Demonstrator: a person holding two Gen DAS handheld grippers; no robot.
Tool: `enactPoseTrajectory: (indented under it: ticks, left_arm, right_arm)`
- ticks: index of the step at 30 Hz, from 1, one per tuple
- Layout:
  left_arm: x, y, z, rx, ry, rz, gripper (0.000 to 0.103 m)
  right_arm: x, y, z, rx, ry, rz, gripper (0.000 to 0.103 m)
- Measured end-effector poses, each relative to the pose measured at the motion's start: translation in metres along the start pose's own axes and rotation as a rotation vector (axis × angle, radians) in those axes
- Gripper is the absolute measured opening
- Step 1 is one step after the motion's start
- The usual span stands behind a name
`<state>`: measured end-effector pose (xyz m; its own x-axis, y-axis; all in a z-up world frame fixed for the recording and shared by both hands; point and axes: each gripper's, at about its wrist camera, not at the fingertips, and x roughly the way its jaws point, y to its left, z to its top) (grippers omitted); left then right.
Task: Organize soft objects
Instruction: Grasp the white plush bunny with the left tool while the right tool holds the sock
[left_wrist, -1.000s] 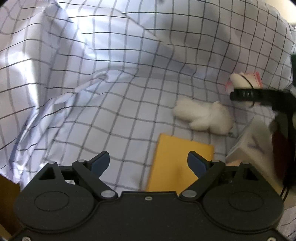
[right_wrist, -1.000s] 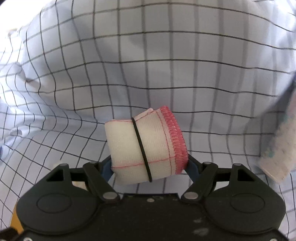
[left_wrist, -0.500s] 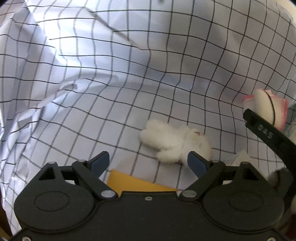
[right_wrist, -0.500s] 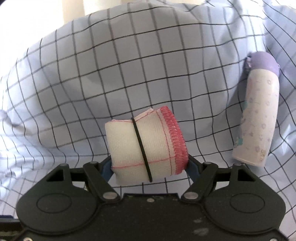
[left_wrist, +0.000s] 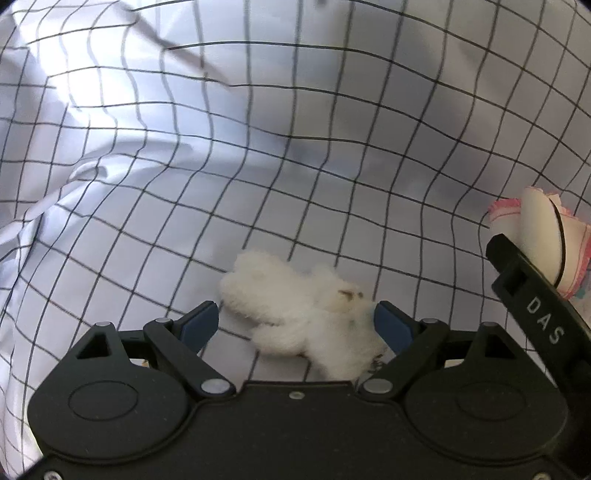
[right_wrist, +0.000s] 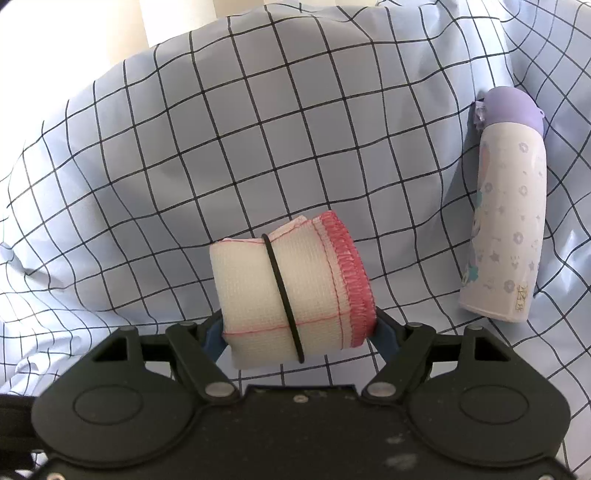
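Note:
A small white plush toy (left_wrist: 295, 310) lies on the checked sheet (left_wrist: 258, 147). My left gripper (left_wrist: 295, 325) is open, its blue pads on either side of the toy and apart from it. My right gripper (right_wrist: 297, 332) is shut on a rolled white towel (right_wrist: 288, 291) with a pink hem and a black elastic band around it, held above the sheet (right_wrist: 258, 129). The towel (left_wrist: 539, 240) and the right gripper's black arm also show at the right edge of the left wrist view.
A white bottle with a purple cap (right_wrist: 506, 206) lies on the sheet to the right of the towel. The sheet is rumpled, with folds at the left (left_wrist: 74, 177). A pale wall or curtain (right_wrist: 184, 18) shows beyond the sheet's far edge.
My left gripper has moved forward over the plush toy, which now sits between its pads; the orange card has dropped out of view. My right gripper swung right with the towel, bringing the bottle into view.

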<state>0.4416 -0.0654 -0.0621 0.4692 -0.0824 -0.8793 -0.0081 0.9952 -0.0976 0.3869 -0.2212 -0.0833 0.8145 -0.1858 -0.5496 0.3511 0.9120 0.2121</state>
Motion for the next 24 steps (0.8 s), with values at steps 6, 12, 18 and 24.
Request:
enactPoseTrajectory:
  ticks: [6,12,18,24]
  left_arm:
    - [0.018,-0.013,0.002,0.033,0.045,0.019,0.088]
    - [0.033,-0.016,0.002,0.086,0.071,0.042,0.084]
    - [0.036,-0.004,0.015,0.088,0.069,0.051,0.070]
    - [0.035,0.020,0.027,0.068,0.061,0.053,0.059]
  right_arm:
    - [-0.001,-0.001,0.000,0.018,0.000,0.004,0.077]
    - [-0.001,-0.002,0.000,0.028,-0.003,0.008,0.077]
    - [-0.001,-0.002,0.000,0.028,-0.001,0.012,0.077]
    - [0.000,-0.002,0.000,0.032,0.000,0.015,0.077]
